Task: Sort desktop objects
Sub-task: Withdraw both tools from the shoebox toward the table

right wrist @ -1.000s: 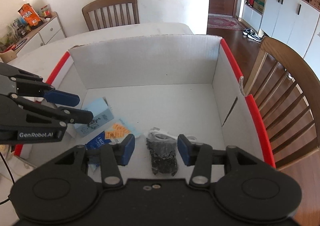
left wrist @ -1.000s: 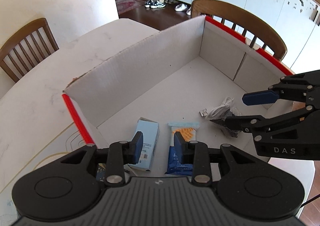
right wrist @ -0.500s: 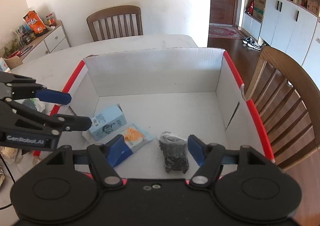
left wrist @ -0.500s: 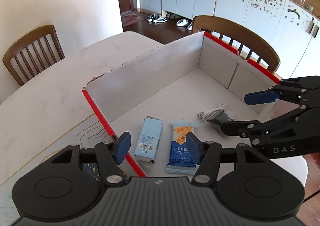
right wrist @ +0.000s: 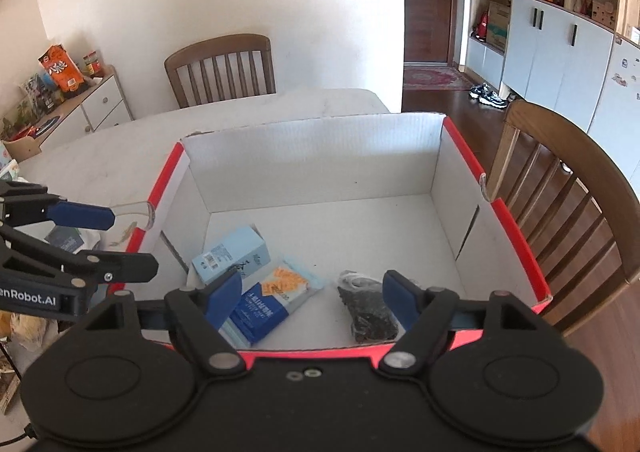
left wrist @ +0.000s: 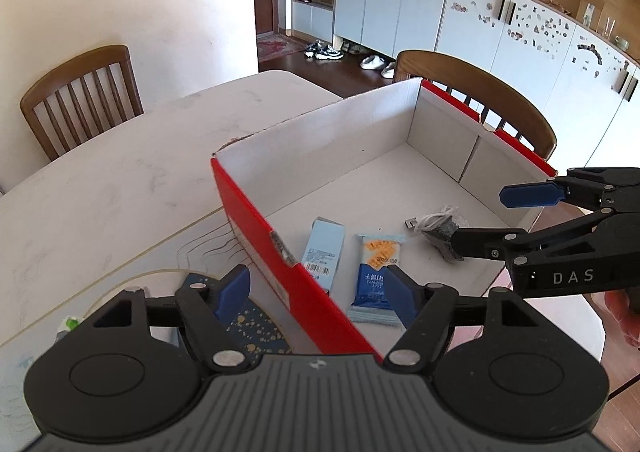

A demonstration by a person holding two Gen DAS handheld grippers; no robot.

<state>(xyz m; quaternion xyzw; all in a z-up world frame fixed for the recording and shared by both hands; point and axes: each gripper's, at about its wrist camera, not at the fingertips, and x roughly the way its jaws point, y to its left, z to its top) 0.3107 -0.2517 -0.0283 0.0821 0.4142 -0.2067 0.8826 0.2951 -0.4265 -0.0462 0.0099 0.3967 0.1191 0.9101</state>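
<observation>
Box (right wrist: 316, 156) holding snack bar (right wrist: 268, 300), both claws agape, left view alone shows patterned mat (left wrist: 248, 328)

White marble-look table (left wrist: 120, 180), a bit scuffed, with faint wavy line markings near the close edge. Sitting right on it: a big open cardboard box (left wrist: 248, 208), red outside and white inside, plus a dark blue gold-speckled thing (left wrist: 248, 326) just beside the box's red wall, too hidden to say what it is. From the right wrist view, same tabletop (right wrist: 120, 140) running past the box (right wrist: 320, 136) toward the far wall, with a clear glass-looking item (right wrist: 132, 214) and some crumpled packaging (right wrist: 24, 326) off the box's left side, hard to make out.
</observation>
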